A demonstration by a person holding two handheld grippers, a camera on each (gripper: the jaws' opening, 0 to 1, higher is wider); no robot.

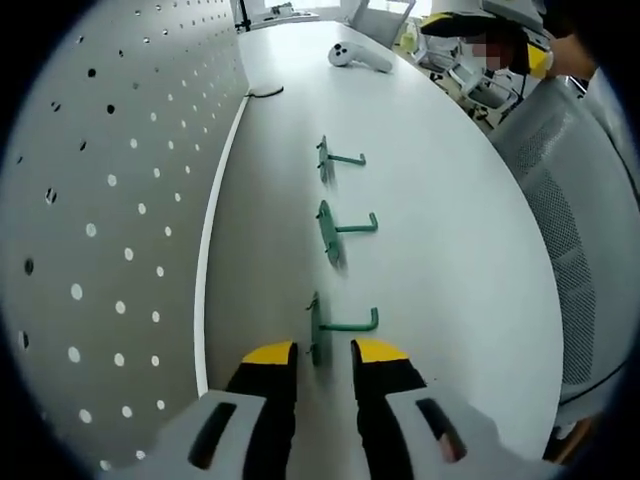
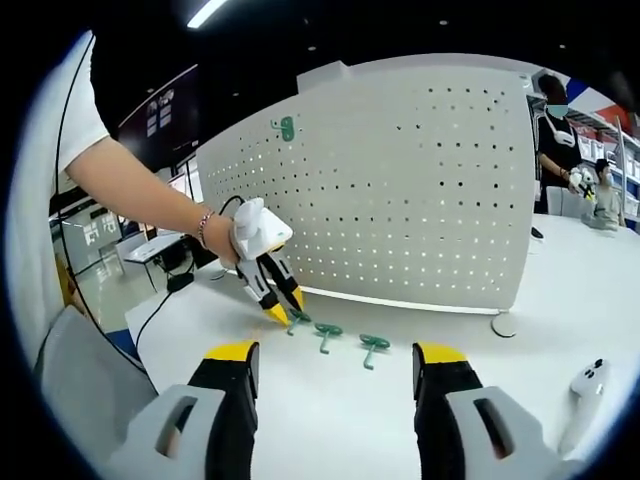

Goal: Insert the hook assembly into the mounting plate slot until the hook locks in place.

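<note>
Both tongs, left (image 1: 323,352) and right (image 2: 335,358), have grey bodies, black jaws and yellow tips; the person wears a white short sleeve (image 2: 75,110) and a beaded bracelet (image 2: 204,228).

**Left claw at the first hook, right claw wide**

The right claw (image 2: 335,375) rises from the bottom edge with its yellow-tipped jaws spread wide over the white worktop (image 2: 480,330). Beyond it lie three green hooks in a row — the nearest hook (image 2: 374,346), the middle hook (image 2: 326,331) and the far hook (image 2: 299,318). The left claw (image 2: 285,310), held in a person's hand (image 2: 222,245), points down with its tips at the far hook. Behind stands a white pegboard (image 2: 400,190) carrying a mounted green hook (image 2: 285,127). A white controller (image 2: 585,385) lies at the right.
</note>
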